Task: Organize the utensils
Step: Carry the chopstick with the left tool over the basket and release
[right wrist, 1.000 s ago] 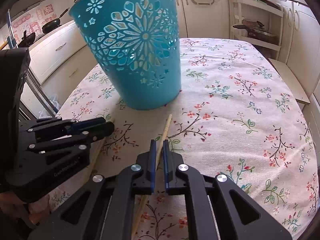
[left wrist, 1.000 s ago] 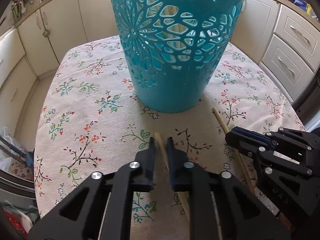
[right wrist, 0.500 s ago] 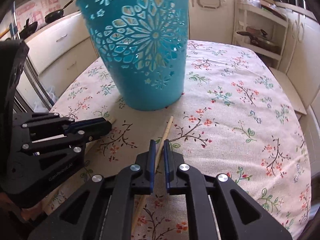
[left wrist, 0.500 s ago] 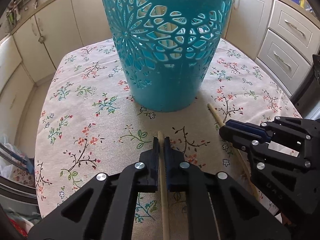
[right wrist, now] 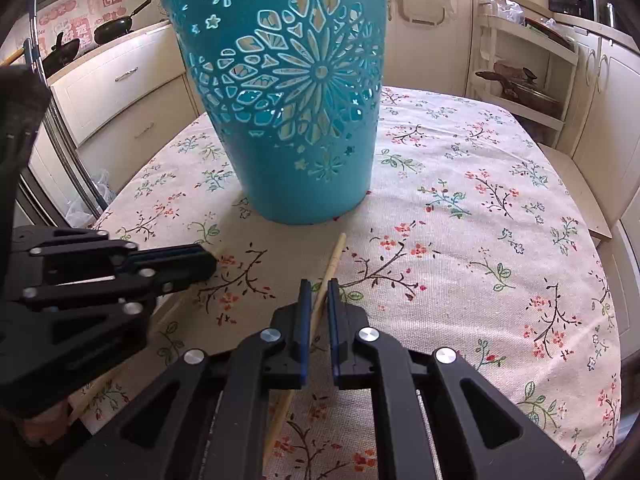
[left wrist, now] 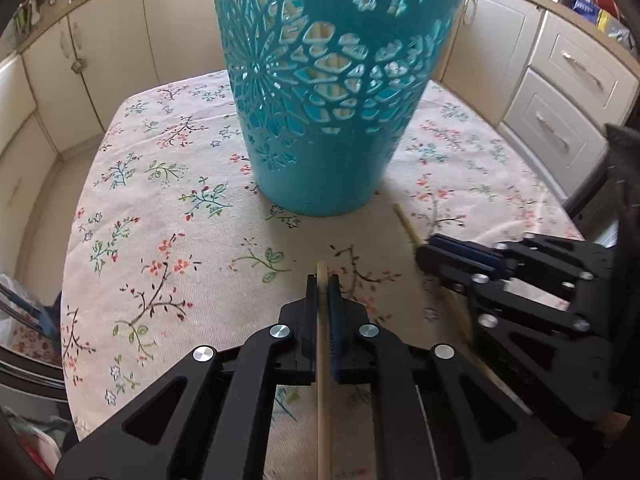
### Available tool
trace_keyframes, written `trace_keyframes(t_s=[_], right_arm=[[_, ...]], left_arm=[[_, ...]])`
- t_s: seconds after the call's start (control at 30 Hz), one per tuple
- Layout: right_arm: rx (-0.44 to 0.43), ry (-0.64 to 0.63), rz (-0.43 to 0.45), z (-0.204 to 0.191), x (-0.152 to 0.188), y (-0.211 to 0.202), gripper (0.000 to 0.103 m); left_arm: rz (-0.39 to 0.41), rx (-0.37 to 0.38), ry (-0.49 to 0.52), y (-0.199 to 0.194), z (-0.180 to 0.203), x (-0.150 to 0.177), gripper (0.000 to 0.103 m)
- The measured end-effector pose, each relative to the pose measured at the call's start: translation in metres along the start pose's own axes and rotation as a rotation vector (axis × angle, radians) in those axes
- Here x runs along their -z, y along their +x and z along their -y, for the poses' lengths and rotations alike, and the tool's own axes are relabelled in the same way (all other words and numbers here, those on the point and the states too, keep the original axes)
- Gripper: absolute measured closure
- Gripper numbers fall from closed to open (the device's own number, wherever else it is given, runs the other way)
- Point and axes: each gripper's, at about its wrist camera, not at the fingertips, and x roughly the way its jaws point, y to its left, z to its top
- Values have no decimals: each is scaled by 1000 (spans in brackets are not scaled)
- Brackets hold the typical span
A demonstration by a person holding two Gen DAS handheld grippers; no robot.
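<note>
While grippers (left wrist: pixel 322 280) (right wrist: pixel 316 286) clamp chopsticks (left wrist: pixel 322 360) (right wrist: pixel 334 258); basket (left wrist: pixel 320 120) near.

Both wrist views look steeply down, close over table (left wrist: pixel 132 240); share teal basket (right wrist: pixel 288 120).

Blocked straight ahead by the tall teal perforated plastic basket (left wrist: pixel 320 120). Open floral tablecloth (right wrist: pixel 500 240) to its right and near left. Crowded between the black grippers.
</note>
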Motion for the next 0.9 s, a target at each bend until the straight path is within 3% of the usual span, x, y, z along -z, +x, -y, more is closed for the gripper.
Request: trace_keyframes(t_s=[0.27,0.5,0.77,0.9], right_arm=[[2,-3,1,-1,0,0,94],[1,-1,4,0,0,0,94],[-2,5,4,0,1,0,94],[-3,9,6,0,0,0,94]], left_arm=[[83,164,-51,-66,-6,-12,98],[246,268,-110,-133,-12,-56,98],[422,313,-106,-193,-11,-114,99],[515,259,-89,-219,-11,-141,99]])
